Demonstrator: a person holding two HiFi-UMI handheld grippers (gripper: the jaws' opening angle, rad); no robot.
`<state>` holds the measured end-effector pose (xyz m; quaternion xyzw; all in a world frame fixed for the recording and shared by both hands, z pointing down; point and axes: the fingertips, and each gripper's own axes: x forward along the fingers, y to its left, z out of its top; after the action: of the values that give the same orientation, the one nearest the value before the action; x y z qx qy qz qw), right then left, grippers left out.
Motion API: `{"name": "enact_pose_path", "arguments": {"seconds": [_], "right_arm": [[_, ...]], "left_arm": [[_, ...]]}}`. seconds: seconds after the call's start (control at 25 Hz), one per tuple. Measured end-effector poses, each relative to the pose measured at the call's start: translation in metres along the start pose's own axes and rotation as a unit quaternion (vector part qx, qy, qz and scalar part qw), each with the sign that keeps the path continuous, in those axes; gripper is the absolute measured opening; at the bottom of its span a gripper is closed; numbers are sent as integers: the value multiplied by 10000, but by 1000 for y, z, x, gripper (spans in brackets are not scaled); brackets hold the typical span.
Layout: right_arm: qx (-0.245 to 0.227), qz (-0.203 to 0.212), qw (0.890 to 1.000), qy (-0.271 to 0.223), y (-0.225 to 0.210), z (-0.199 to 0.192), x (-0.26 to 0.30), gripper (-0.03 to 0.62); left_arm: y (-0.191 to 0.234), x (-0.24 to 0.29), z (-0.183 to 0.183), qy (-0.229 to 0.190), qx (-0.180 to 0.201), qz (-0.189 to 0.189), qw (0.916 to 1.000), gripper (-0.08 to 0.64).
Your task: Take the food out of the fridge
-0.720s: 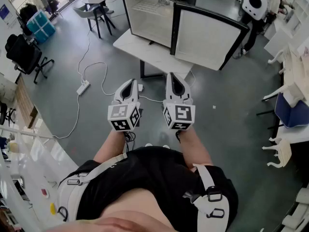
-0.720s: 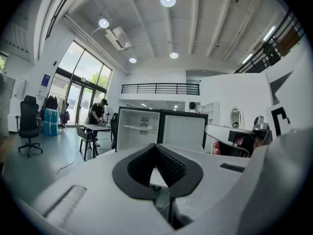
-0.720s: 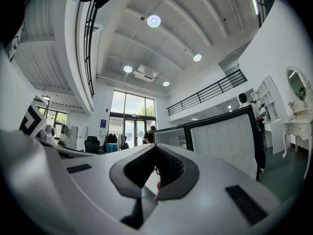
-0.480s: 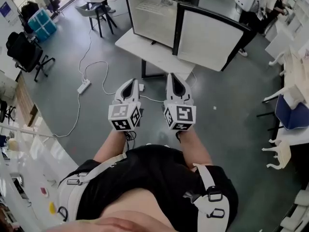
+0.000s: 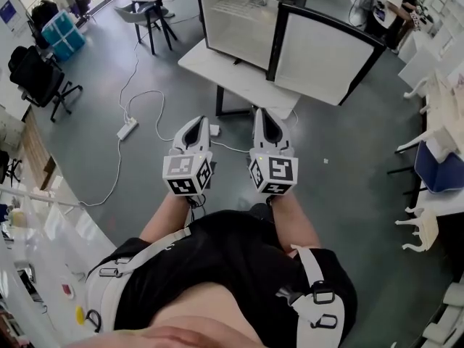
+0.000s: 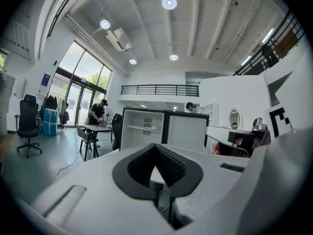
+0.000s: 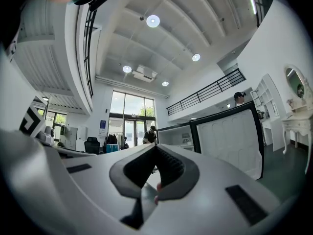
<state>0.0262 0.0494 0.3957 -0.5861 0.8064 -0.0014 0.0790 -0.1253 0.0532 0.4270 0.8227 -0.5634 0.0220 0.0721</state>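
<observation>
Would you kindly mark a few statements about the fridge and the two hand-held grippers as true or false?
1. The door of the fridge stands open. True.
2. The left hand-held gripper holds food. False: its jaws are shut on nothing.
3. The fridge stands on the floor. False: it stands on a white table.
4. The right hand-held gripper is shut and apart from the fridge. True.
</observation>
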Motion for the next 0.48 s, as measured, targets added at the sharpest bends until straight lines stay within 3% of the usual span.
{"name": "enact_pose_path", "arguments": {"seconds": [0.48], "right_arm": [[-61,-103,9999,85,-2,-24,29,8]], "left_arm": [[27,26,-14,139,18,10,9999,-2]]}}
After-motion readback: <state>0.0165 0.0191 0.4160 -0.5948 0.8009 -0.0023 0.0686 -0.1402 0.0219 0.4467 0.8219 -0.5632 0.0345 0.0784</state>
